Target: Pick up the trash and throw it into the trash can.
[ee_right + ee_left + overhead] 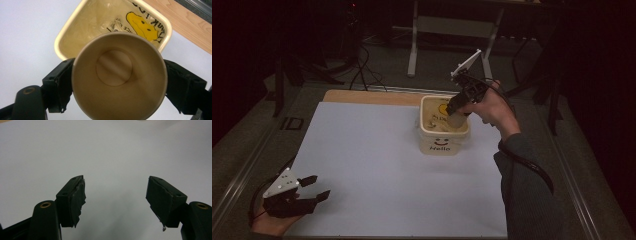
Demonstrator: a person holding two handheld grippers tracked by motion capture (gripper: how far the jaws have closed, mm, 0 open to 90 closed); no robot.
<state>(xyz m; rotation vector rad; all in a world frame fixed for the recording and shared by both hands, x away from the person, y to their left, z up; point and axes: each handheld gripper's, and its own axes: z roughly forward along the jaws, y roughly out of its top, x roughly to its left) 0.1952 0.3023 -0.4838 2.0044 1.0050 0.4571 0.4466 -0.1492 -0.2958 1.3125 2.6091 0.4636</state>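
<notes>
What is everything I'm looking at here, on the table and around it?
Paper cup: one, brown, empty, held over the bin between the right gripper's fingers.
Bin: one, cream plastic with a smiley and "Hello" on its front, on the far right part of the sheet; a clear wrapper and yellow smiley print show inside.
Sheet: one, pale grey-white, covering most of the table.
Table: one, wood, showing as a strip at the far edge.
Stand: one, light grey, on the floor beyond the table.
Cables: several, black, on the floor at far left.
Left gripper: one, black, near left corner, fingers apart, holding nothing.
Right gripper: one, black, above the bin.
</notes>
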